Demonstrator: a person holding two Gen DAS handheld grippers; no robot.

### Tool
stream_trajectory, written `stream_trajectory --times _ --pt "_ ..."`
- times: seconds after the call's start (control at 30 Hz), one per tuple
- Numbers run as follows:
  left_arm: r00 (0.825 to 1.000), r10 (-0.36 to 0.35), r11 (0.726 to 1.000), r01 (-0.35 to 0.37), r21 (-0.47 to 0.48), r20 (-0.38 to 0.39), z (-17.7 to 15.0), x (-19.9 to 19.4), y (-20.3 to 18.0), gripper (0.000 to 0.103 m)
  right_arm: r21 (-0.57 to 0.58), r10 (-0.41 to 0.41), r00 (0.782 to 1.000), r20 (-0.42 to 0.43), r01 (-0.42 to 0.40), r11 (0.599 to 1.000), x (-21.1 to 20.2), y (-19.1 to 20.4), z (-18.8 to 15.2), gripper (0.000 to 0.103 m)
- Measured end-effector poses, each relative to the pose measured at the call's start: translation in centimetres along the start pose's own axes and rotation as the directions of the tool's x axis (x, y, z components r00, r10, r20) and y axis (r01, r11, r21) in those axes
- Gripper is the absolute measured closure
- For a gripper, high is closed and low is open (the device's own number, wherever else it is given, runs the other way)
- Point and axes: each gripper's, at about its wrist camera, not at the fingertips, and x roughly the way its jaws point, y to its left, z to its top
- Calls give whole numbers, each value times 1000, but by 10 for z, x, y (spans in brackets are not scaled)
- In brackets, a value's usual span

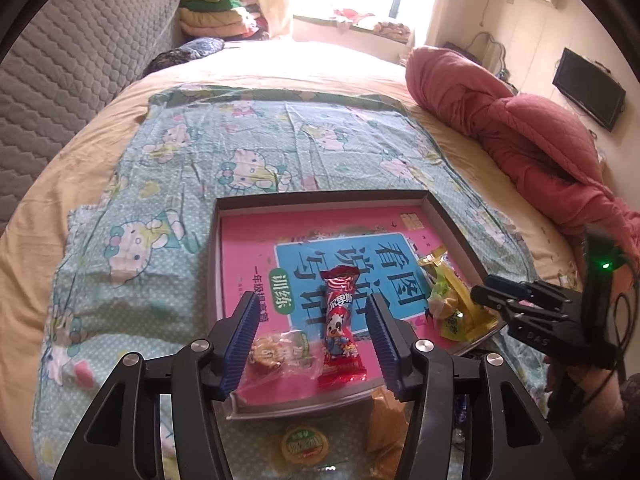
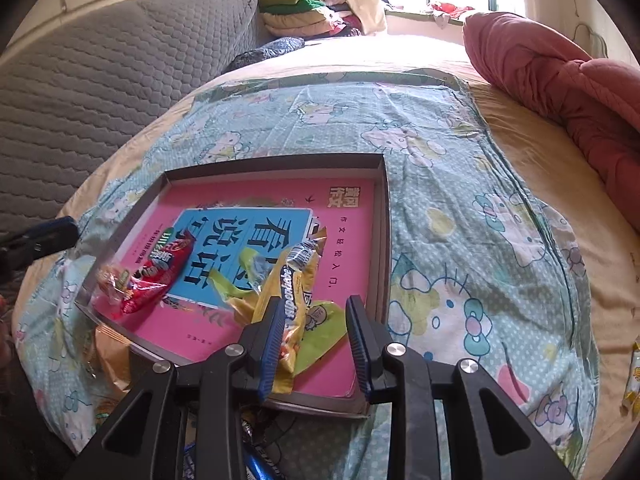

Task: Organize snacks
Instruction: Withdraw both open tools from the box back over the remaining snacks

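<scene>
Snacks lie gathered in a shallow grey tray (image 1: pixel 452 224) set on the bed, on a Hello Kitty cloth (image 1: pixel 192 160) spread over the beige sheet. A pink workbook (image 1: pixel 248 240) with a blue title panel lines the tray's floor.

The left tool (image 1: pixel 312 338) hangs over the tray's near edge with its blue-ribbed fingers spread wide. A red snack packet (image 1: pixel 338 328) with a cartoon duck lies lengthwise between them, touching neither. Just beside the left finger sits a clear-wrapped round pastry (image 1: pixel 276 354), in the tray's near left corner.

The right tool (image 2: pixel 314 344) hovers at the tray's near right corner, also wide open. A yellow candy packet (image 2: pixel 286 300) lies just past its left finger, on top of yellow-green wrappers (image 2: pixel 320 334) that spread between the fingers; whether the finger touches the packet, I cannot tell.

Outside the tray, on the cloth below its near edge, rest a round green-labelled snack (image 1: pixel 302 446) and an orange packet (image 1: pixel 386 428). Another small yellow packet (image 2: pixel 634 380) lies well apart near the bed's right edge. A rolled pink quilt (image 1: pixel 520 120) sits along the right side of the bed.
</scene>
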Motion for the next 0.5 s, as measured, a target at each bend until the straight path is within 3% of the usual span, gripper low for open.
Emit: stream_trajectory --times 0.23,0.4,0.5 --pt "998 -3 999 5 -42 58 -2 -31 11 37 45 -12 1000 -17 13 999 6 -11 -1 72" --pt "997 -8 997 14 -70 77 -5 -48 17 34 80 29 999 40 -32 996 -10 -14 2 71" --pt "997 1 997 5 -80 78 -8 -52 19 33 73 60 993 100 -68 995 -29 -10 2 55"
